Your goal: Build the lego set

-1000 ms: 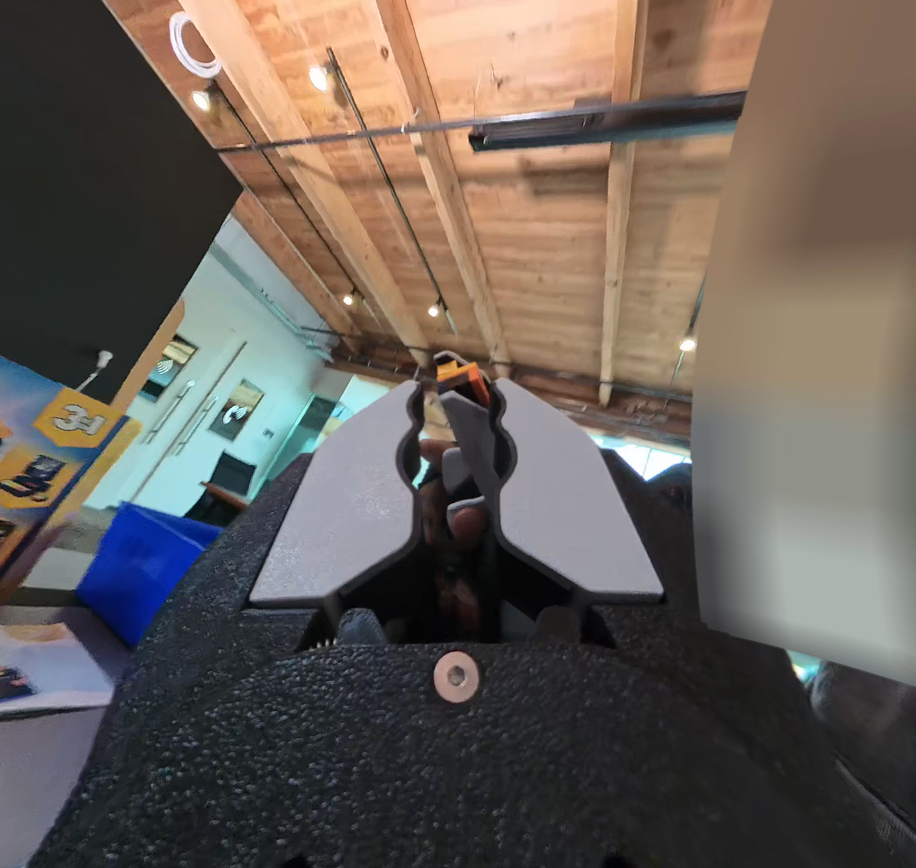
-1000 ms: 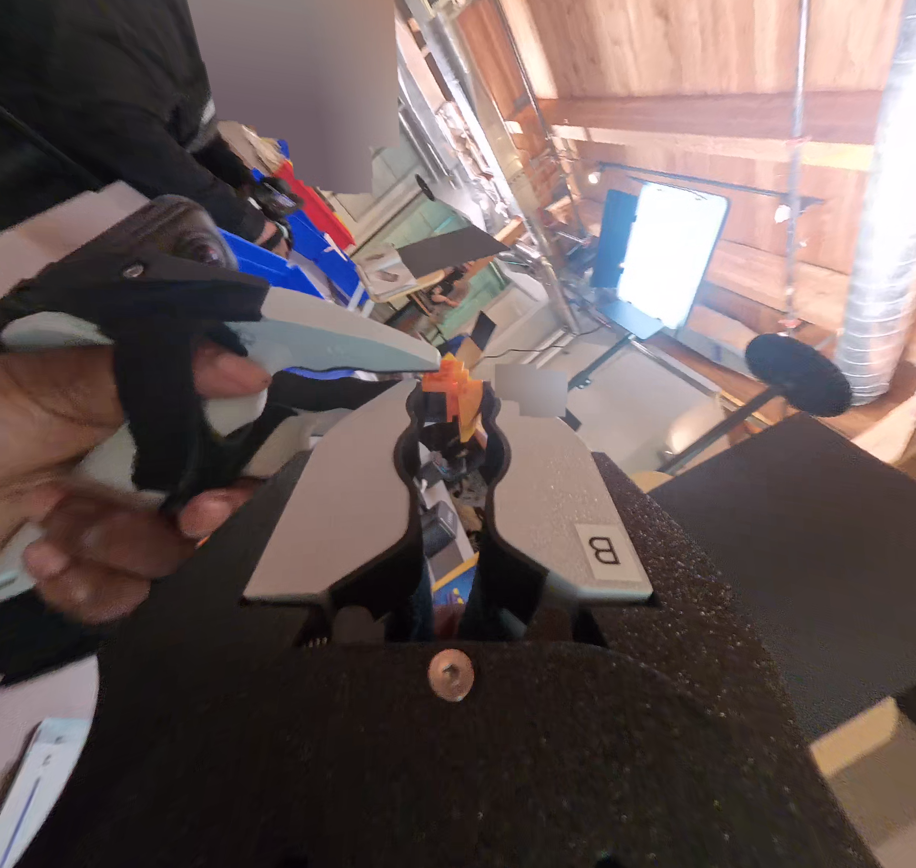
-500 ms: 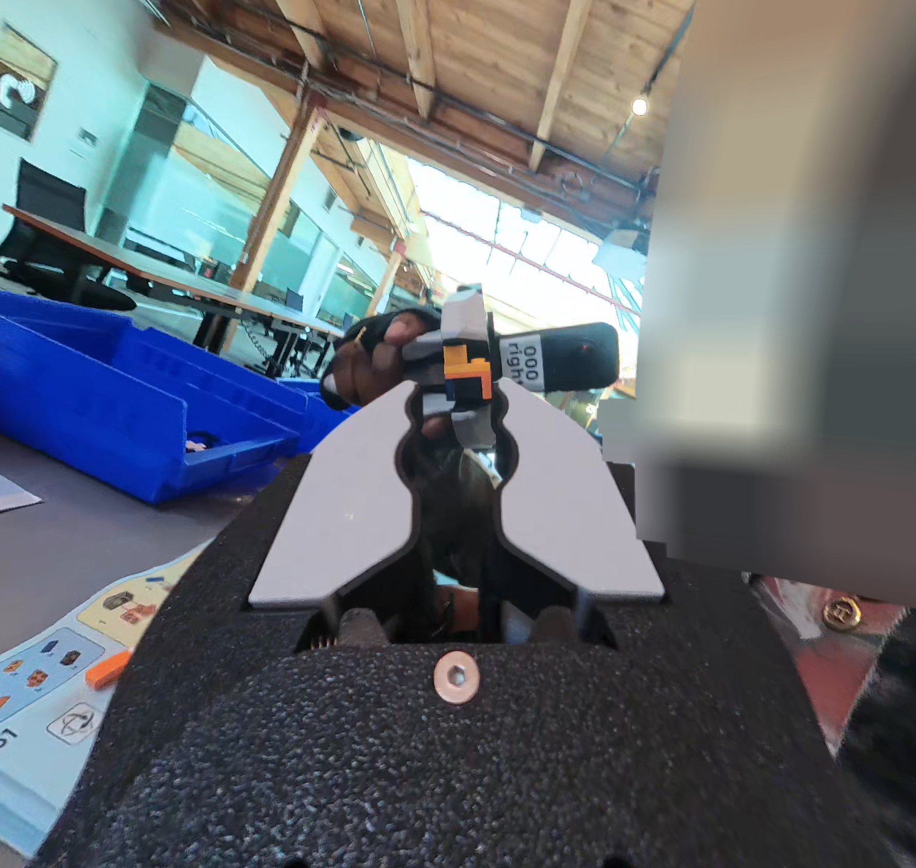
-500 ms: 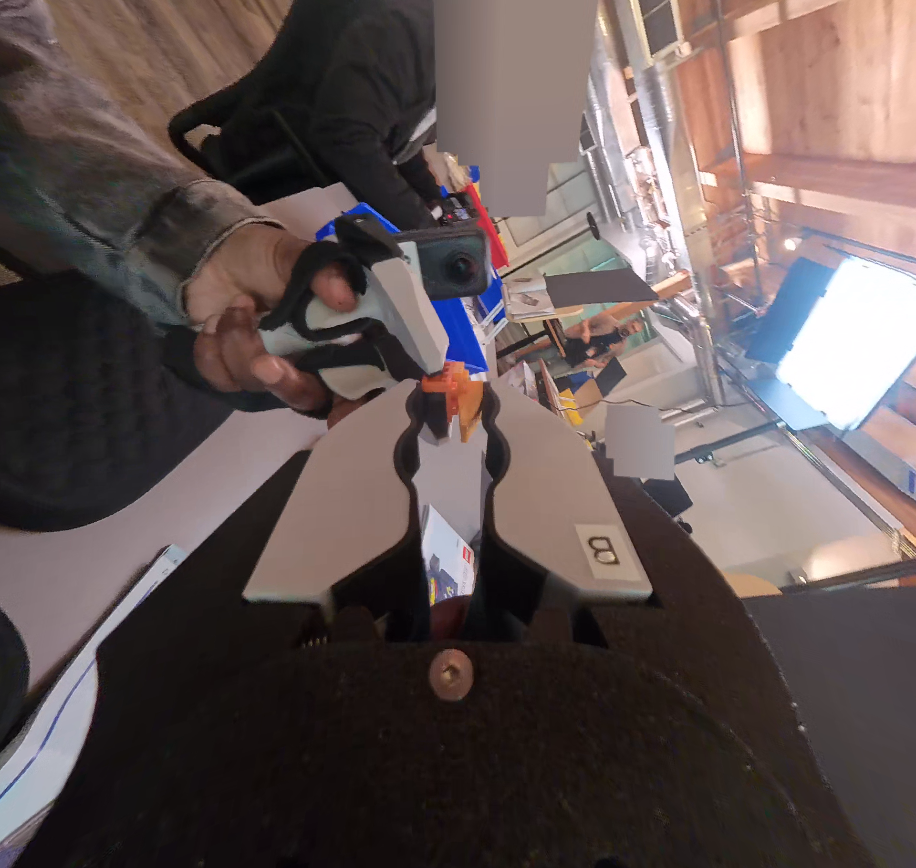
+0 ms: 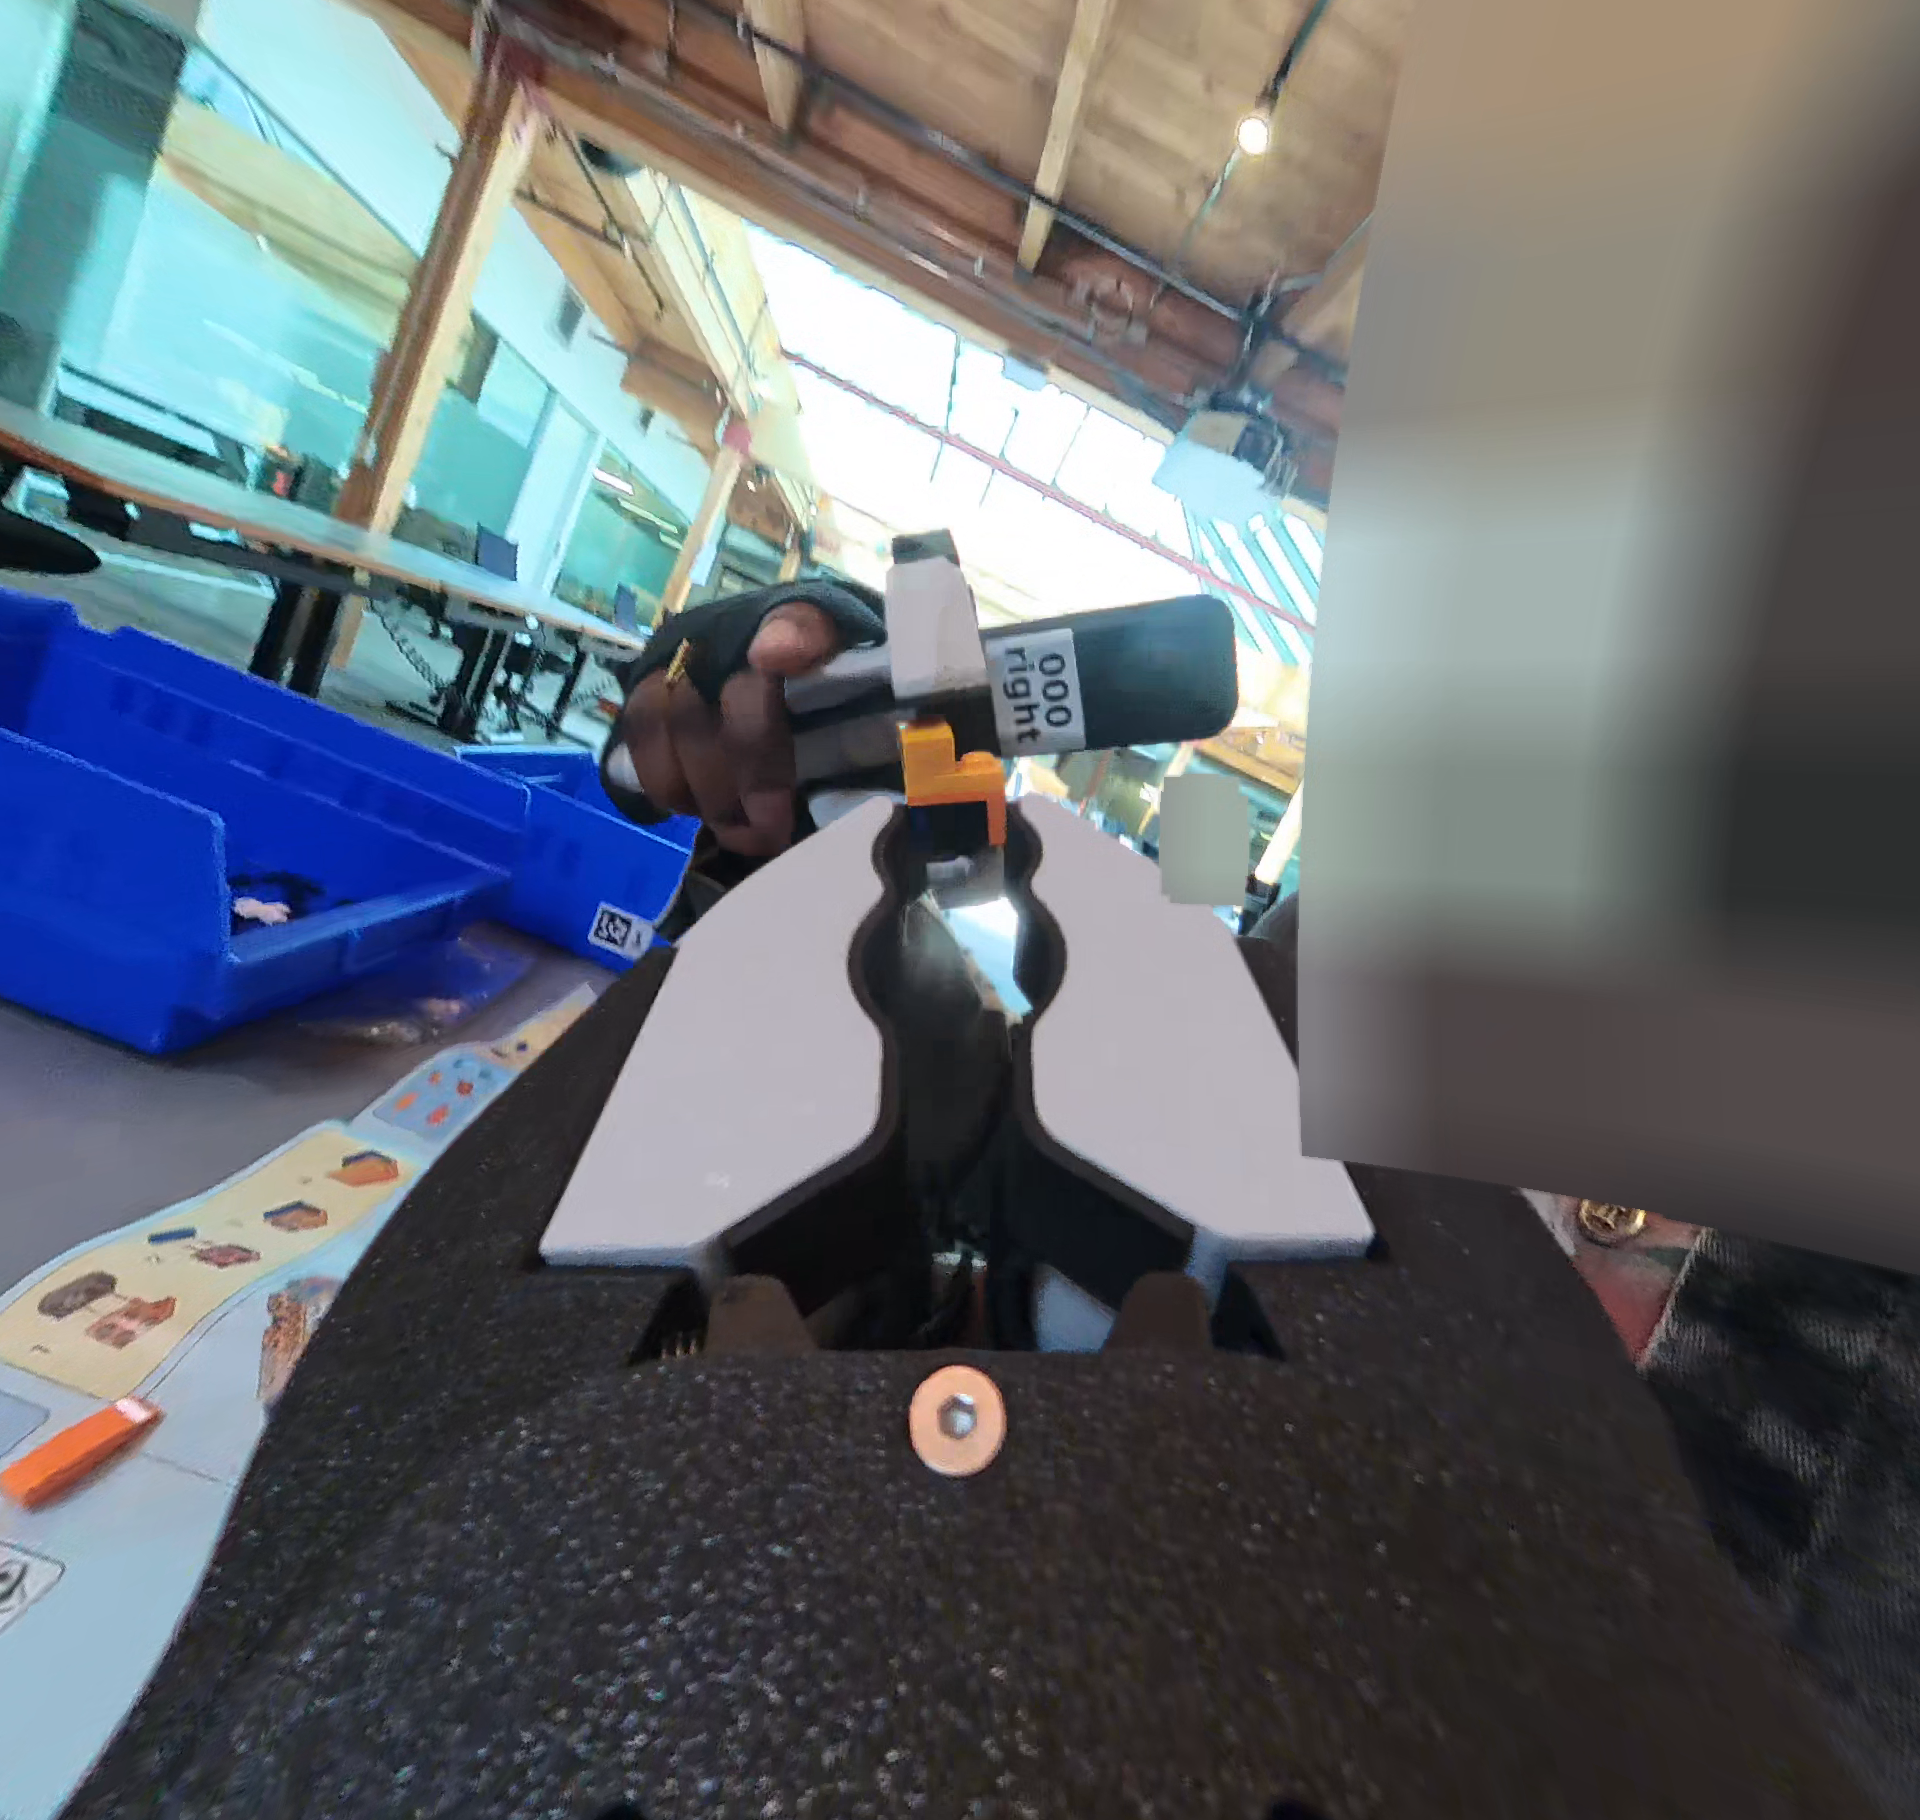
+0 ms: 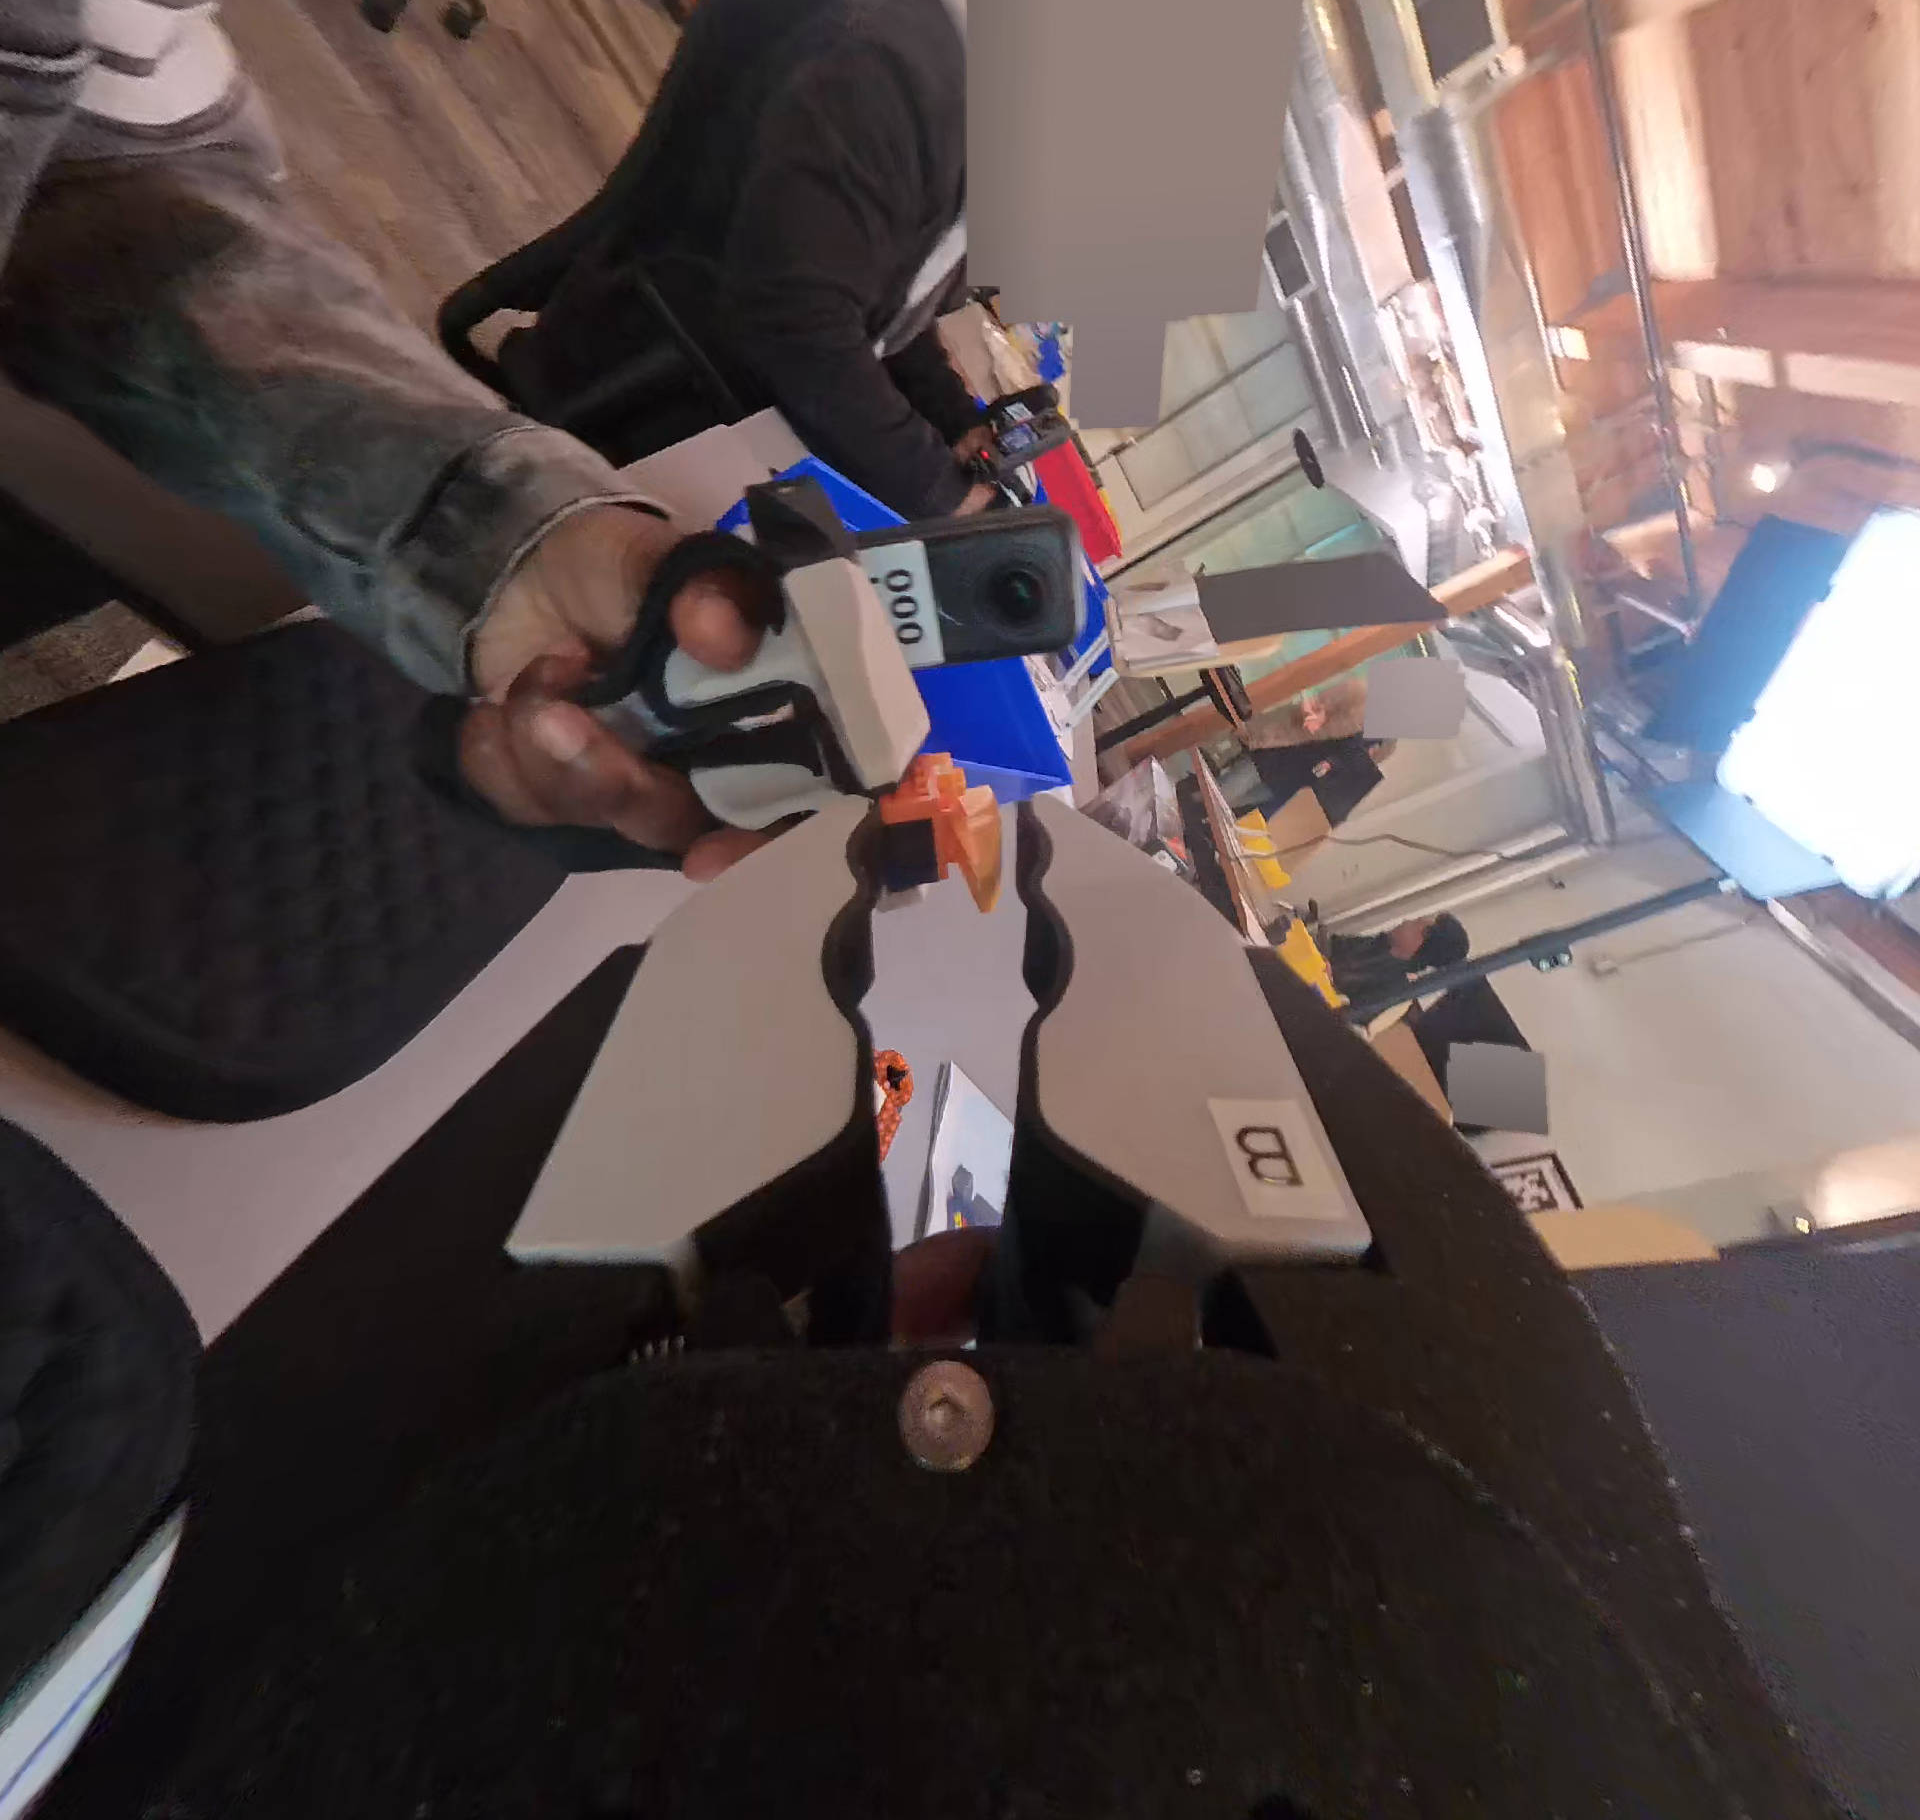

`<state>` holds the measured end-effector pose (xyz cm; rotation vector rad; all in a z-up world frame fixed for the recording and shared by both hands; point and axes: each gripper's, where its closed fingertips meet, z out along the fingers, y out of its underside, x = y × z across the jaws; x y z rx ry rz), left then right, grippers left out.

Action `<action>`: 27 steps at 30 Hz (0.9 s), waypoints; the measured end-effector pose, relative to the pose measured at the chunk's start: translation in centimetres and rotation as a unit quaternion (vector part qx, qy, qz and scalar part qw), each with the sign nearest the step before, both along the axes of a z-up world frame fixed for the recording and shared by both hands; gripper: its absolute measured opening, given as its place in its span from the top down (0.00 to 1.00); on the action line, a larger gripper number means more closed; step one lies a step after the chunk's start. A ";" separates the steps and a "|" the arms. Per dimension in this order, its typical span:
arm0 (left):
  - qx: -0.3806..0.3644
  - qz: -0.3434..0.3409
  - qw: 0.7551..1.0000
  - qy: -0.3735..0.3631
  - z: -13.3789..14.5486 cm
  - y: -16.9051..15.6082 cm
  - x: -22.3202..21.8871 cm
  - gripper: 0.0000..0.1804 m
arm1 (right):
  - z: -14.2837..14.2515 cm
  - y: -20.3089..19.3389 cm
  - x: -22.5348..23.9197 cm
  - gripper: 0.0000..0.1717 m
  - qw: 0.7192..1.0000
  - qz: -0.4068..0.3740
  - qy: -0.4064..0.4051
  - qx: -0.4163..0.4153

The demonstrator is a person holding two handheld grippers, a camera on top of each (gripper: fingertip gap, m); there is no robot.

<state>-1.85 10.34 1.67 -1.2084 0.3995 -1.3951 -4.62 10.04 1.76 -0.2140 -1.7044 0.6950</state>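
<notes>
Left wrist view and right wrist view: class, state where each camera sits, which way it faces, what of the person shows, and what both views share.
Left wrist view: sits on the left hand-held gripper, looking across the table past blue bins toward windows; the person's right hand shows.
Right wrist view: sits on the right hand-held gripper, rolled sideways, facing the room; the left hand and sleeve show.
Shared: the orange brick assembly at both tips.

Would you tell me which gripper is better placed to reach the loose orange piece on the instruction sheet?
Probably left: the orange piece lies on the instruction sheet just below-left of the left gripper, while the right gripper sits farther off, ahead.
</notes>
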 end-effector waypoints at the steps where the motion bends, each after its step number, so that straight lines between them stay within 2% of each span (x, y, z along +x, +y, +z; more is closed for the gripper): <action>1: 0.005 0.008 1.000 -0.007 0.1 0.1 -0.1 0.91 | 0.2 0.1 -0.1 0.85 1.000 -0.007 0.003 -0.007; 5: 0.019 0.024 0.999 -0.035 0.7 0.1 -0.4 0.91 | 0.4 0.3 -0.4 0.87 1.000 -0.022 0.014 -0.008; 10: 0.040 0.080 0.996 -0.021 0.9 0.7 -0.8 0.91 | 0.6 0.8 -0.6 0.88 0.998 -0.054 0.015 -0.009; 19: -0.017 0.002 1.000 -0.002 0.1 0.4 -0.3 0.91 | 0.0 0.5 -0.3 0.88 0.997 -0.030 0.045 0.051; 23: -0.040 -0.007 0.999 -0.004 -0.1 0.6 -0.5 0.91 | -0.3 0.7 -0.5 0.88 0.998 -0.037 0.036 0.034; 27: -0.035 -0.003 0.999 0.036 -0.5 0.6 -0.4 0.91 | -0.6 0.6 -0.4 0.88 0.999 -0.032 0.027 0.009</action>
